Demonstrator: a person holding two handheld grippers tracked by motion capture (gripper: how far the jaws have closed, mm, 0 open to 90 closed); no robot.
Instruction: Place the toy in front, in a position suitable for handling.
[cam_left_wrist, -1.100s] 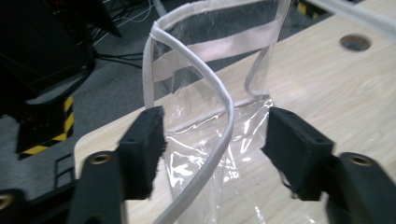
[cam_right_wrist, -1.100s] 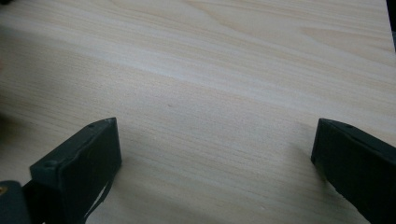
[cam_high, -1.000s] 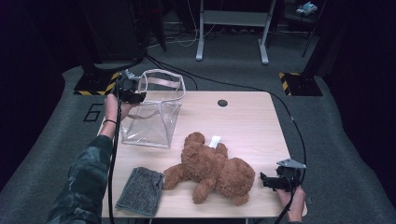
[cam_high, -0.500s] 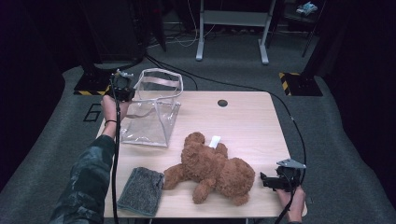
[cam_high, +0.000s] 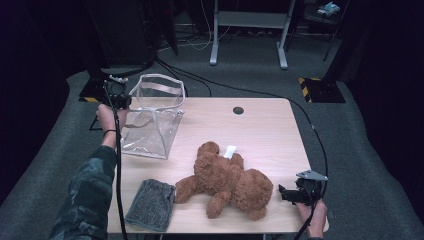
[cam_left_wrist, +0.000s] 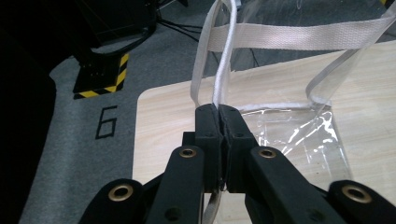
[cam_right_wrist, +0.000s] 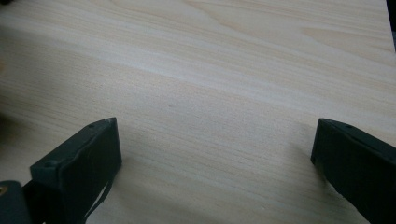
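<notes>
A clear plastic bag (cam_high: 150, 127) with a white fabric rim stands at the table's far left. My left gripper (cam_high: 122, 101) is at its left edge, its jaws having just closed. In the left gripper view it (cam_left_wrist: 218, 108) is shut on the white rim (cam_left_wrist: 223, 60), which rises from between the pads. A brown teddy bear (cam_high: 225, 180) lies on its side near the front middle, a white tag (cam_high: 229, 151) by its head. My right gripper (cam_high: 282, 194) rests at the front right corner, just right of the bear. Its jaws (cam_right_wrist: 212, 135) stand wide open over bare wood.
A grey cloth (cam_high: 150, 205) lies flat at the front left, beside the bear's legs. The light wood table (cam_high: 260, 130) has a round cable hole (cam_high: 238, 110) near its far edge. Black stands and a yellow-striped floor plate (cam_left_wrist: 100, 79) sit beyond the table.
My left gripper closed on the bag's rim and moved left, pulling the rim with it and stretching the bag's mouth. The right gripper and the bear stayed put.
</notes>
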